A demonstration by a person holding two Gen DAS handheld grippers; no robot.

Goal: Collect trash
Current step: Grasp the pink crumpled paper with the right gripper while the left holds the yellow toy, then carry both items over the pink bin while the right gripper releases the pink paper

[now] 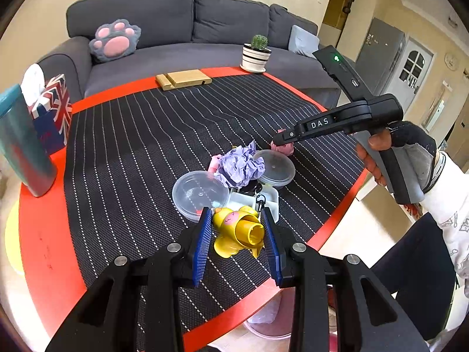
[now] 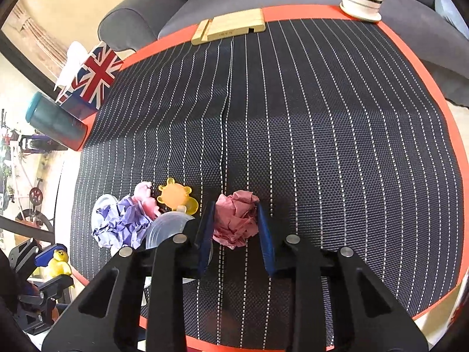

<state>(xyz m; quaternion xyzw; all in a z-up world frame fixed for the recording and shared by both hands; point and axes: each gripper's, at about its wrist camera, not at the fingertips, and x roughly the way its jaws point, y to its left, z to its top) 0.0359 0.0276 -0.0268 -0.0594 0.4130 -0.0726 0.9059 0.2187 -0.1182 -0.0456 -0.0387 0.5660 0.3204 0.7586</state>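
Observation:
In the left wrist view my left gripper is shut on a yellow duck toy, just above the striped mat. Past it lie a crumpled purple paper, two clear plastic lids and a white tray. In the right wrist view my right gripper is shut on a crumpled pink paper ball that rests on the mat. The purple paper, an orange bear-shaped toy and a clear lid lie to its left. The left gripper's fingers with the duck show at the lower left.
A round red table carries the black striped mat. At its edges stand a teal tumbler, a flag-print tissue box, a wooden stand and a potted cactus. A grey sofa lies behind. A lined bin sits below the near edge.

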